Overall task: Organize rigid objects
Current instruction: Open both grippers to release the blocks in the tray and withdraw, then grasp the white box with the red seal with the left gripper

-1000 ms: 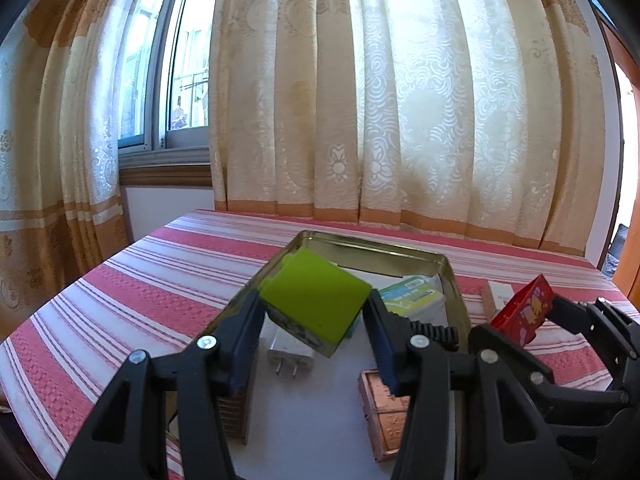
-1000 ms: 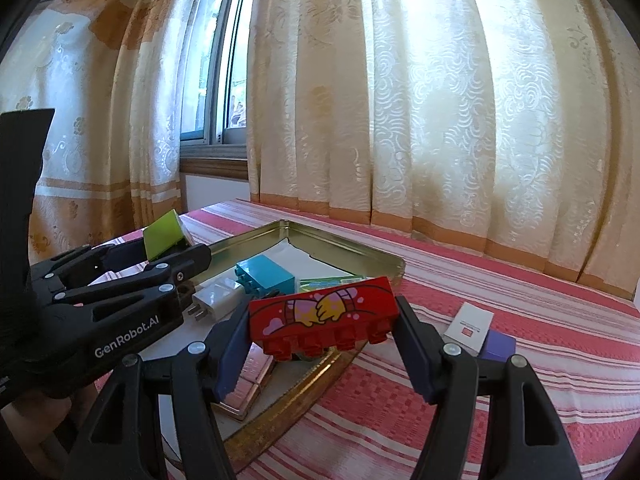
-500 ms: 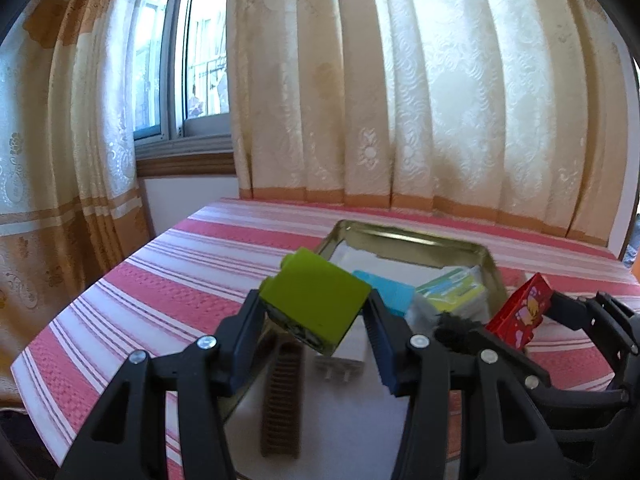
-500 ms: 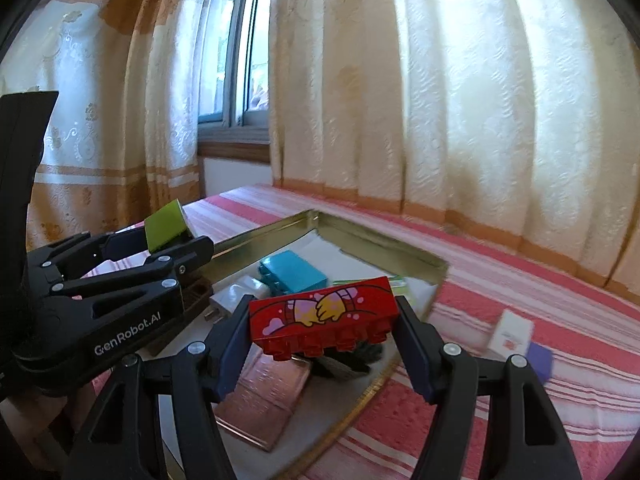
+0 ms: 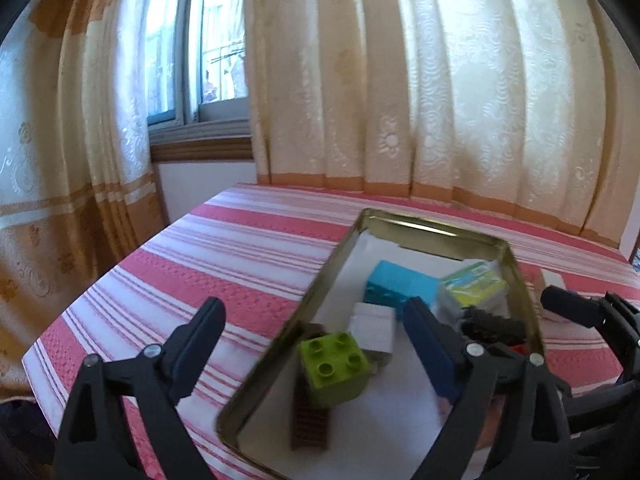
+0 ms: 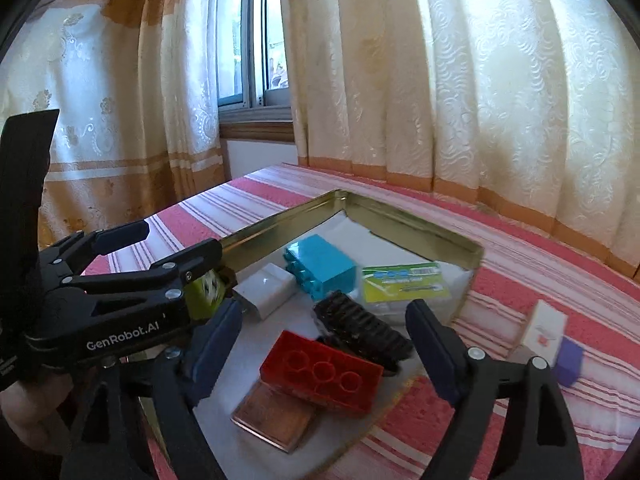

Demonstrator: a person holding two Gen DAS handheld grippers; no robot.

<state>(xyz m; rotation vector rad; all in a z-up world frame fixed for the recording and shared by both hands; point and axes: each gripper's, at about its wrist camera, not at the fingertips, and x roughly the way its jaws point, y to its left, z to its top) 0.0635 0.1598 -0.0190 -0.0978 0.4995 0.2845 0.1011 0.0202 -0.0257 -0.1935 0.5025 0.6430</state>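
On the left, the left gripper [image 5: 312,344] stands over the near corner of the tray [image 5: 436,228]; its jaws have just been opening and are now wide apart with nothing pressed between them. The green brick [image 5: 334,368] lies below them inside the tray, studs up, tilted, leaning on a brown ridged bar [image 5: 310,416] at the tray's near end. Just beyond it are a white plug [image 5: 372,328] and a blue brick [image 5: 400,286], then a green-and-white packet [image 5: 476,284] toward the far right corner.

Further right, the right gripper [image 6: 324,344] has likewise just been opening, its jaws spread and holding nothing. The red brick [image 6: 320,376] lies between and below them, hollow underside up, resting partly on a copper plate [image 6: 272,416] at the tray's near edge. A black ridged piece [image 6: 360,328] sits just behind it.

To the far right, outside the tray on the striped surface [image 6: 540,256], a white box [image 6: 544,328] and a purple block [image 6: 570,360] remain, touching or nearly so; blur keeps me from telling which.

By my reading, both bricks are delivered and most of the sorting is done. What seems left is collecting those two loose pieces, and perhaps straightening the tilted bricks
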